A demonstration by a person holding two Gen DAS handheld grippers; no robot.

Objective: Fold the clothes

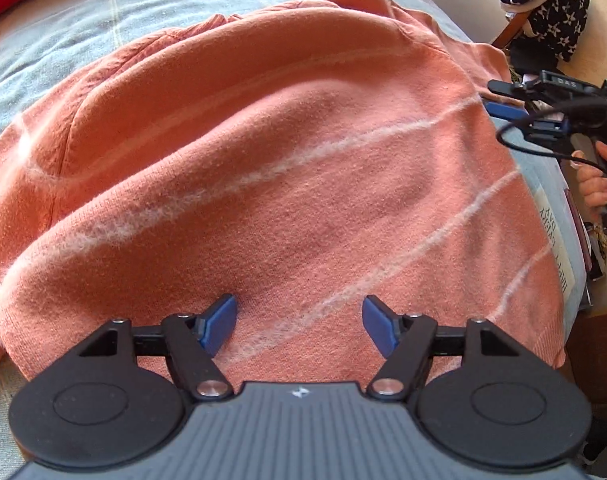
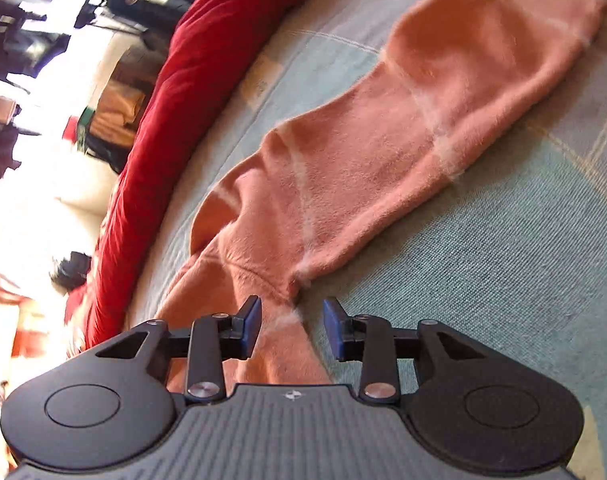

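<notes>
- A fuzzy salmon-orange knitted sweater with thin pale stripes [image 1: 287, 168] lies spread on a pale blue-green woven bed cover with faint cream check lines [image 2: 503, 248]; its body bulges in soft rounded folds rather than lying flat; the stripes run diagonally across the left wrist view and look woolly and slightly frayed
- In the right wrist view one part of the sweater [image 2: 383, 140] stretches away as a long tapering shape; a ribbed edge sits close to the camera
- The left gripper [image 1: 299, 326] hovers low over the sweater's near part; its blue-padded fingers [image 1: 221, 326] stand wide apart with nothing between them
- The right gripper [image 2: 291, 328] has its jaws parted too; a strip of the sweater's fabric lies in the gap, but neither pad presses on it
- A thick red blanket [image 2: 183, 92] runs along the cover's far edge
- At the left view's right border a person's hand [image 1: 597, 184] grips the handle of the right gripper [image 1: 543, 108], beside the sweater's edge
</notes>
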